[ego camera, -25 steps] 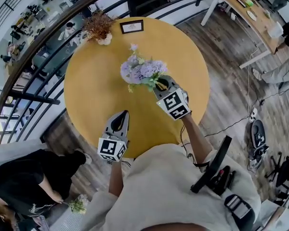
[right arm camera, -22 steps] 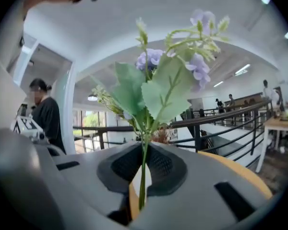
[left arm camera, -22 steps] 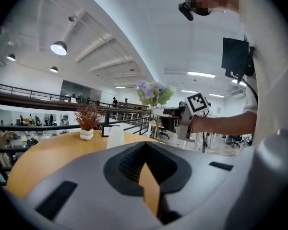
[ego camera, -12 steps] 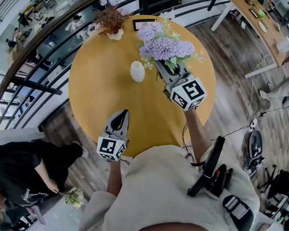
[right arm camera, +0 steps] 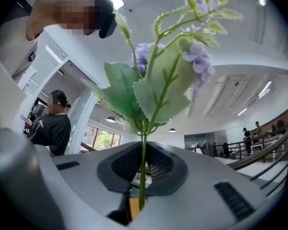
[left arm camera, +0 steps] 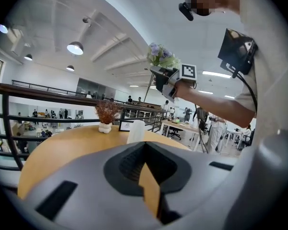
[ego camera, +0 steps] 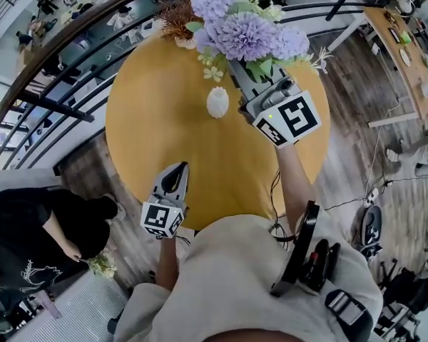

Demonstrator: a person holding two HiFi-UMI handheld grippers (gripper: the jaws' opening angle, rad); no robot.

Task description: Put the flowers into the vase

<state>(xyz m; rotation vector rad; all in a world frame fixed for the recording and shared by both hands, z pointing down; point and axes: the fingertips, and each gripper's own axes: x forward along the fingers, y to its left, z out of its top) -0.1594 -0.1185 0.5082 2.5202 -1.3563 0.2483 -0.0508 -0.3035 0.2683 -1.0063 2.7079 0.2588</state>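
A bunch of purple artificial flowers (ego camera: 246,30) with green leaves is held high above the round yellow table (ego camera: 164,144). My right gripper (ego camera: 239,73) is shut on its stems. In the right gripper view the thin green stem (right arm camera: 143,166) runs between the closed jaws of that gripper (right arm camera: 143,174), with leaves and blooms above. A small white vase (ego camera: 217,102) stands upright on the table, below and left of the bouquet. It also shows in the left gripper view as the vase (left arm camera: 136,131). My left gripper (ego camera: 177,171) hovers at the table's near edge, shut and empty.
A dried brown plant in a white pot (ego camera: 177,16) stands at the table's far edge, with a small framed card (left arm camera: 125,126) beside it. A black railing (ego camera: 64,70) curves around the far side. A person in black (ego camera: 28,241) crouches at lower left.
My right gripper has risen well above the table with the flowers, tilting upward and uncovering the white vase. The left gripper has shifted only slightly.
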